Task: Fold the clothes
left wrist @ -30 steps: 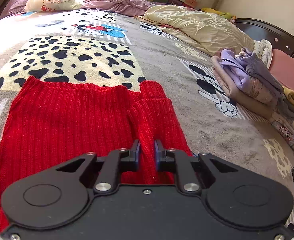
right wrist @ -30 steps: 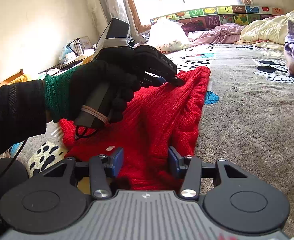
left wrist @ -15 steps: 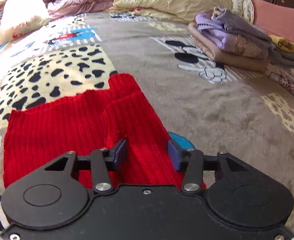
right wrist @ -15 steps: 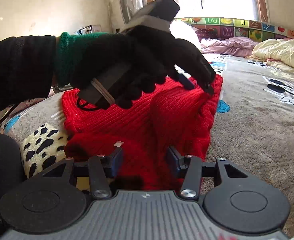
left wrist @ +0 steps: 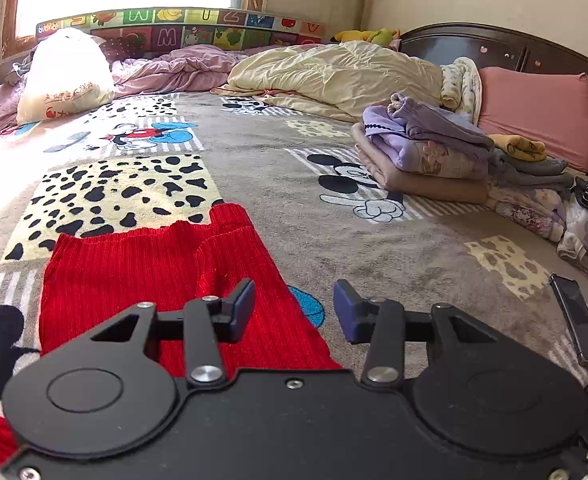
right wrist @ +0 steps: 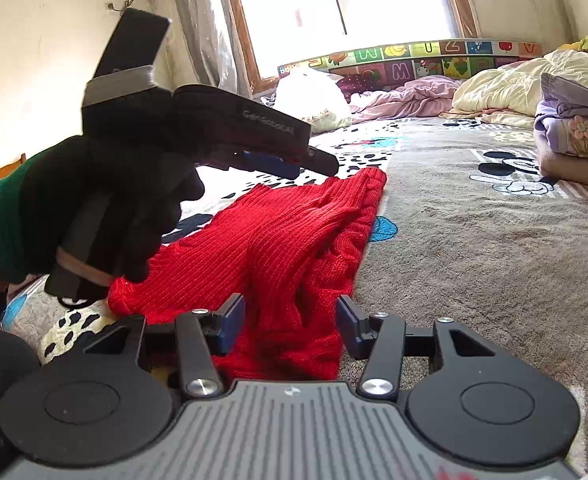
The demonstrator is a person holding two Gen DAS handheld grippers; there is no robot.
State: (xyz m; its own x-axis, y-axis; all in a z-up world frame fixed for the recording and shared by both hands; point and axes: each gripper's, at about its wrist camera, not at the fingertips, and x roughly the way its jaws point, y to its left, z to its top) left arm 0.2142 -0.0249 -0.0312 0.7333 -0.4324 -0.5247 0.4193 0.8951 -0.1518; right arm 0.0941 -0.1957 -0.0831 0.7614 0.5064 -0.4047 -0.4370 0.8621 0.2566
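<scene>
The left gripper (left wrist: pixel 293 311) and the right gripper (right wrist: pixel 290 325) are both held wide open with nothing in them, just above the near end of the red sweater (right wrist: pixel 278 248), which is spread on the blanket (left wrist: pixel 373 248). For a neat fold, one sweater edge should be pinched and laid flat. Lots of bare blanket is seen on the right, before the far pile of folded clothes (left wrist: pixel 421 152).

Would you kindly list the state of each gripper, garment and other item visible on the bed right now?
Left gripper: open, empty, raised above the sweater's edge.
Right gripper: open, jaws either side of a sweater ridge.
Red sweater: partly folded, sleeve laid over body, flat on the blanket.
Purple stack: folded, piled.
Phone: lying flat, screen dark.
Cream quilt: bunched.
</scene>
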